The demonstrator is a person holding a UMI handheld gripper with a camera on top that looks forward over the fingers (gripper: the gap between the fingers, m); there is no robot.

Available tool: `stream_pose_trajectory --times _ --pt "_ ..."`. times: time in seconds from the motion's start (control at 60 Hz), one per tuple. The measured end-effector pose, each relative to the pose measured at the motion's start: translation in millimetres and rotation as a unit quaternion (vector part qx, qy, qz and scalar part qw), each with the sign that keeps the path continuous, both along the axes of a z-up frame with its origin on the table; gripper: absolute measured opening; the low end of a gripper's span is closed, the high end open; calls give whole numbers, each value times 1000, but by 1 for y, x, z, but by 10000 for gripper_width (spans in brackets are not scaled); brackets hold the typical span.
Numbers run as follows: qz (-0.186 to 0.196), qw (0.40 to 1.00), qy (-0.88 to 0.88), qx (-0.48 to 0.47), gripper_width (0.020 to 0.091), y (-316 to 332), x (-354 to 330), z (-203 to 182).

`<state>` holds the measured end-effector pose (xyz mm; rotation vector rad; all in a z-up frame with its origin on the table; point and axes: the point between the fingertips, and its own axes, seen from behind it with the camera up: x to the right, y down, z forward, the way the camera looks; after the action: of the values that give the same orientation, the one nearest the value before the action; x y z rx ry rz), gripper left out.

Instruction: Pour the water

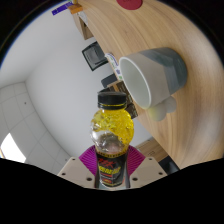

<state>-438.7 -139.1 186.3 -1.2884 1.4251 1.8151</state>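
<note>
Gripper: clamped on the bottle, both purple pads pressed to its sides | Bottle: yellow liquid, black cap, held tilted, cap aimed toward the mug | Mug: grey outside, white inside, seen just beyond the bottle's cap, resting on the wooden table, mouth turned toward the bottle.
</note>
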Motion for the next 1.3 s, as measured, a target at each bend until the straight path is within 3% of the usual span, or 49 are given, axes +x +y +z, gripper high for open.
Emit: stream_pose_trajectory --times 0.167,0.3,0.517,0.583,0.75,0.85,1.167,1.3 --pt "13 997 -69 15 338 -2 9 13" --pt "18 967 -246 70 339 -3 39 51" --pt "-29 809 -565 157 341 -10 156 122" --pt "-39 743 -649 157 340 2 184 121" --pt "-28 591 -794 140 342 0 259 76" --pt "-6 530 -838 130 342 0 287 17" --pt "72 532 -838 96 347 -13 321 -100" --pt "58 526 -842 106 348 -14 320 -100"
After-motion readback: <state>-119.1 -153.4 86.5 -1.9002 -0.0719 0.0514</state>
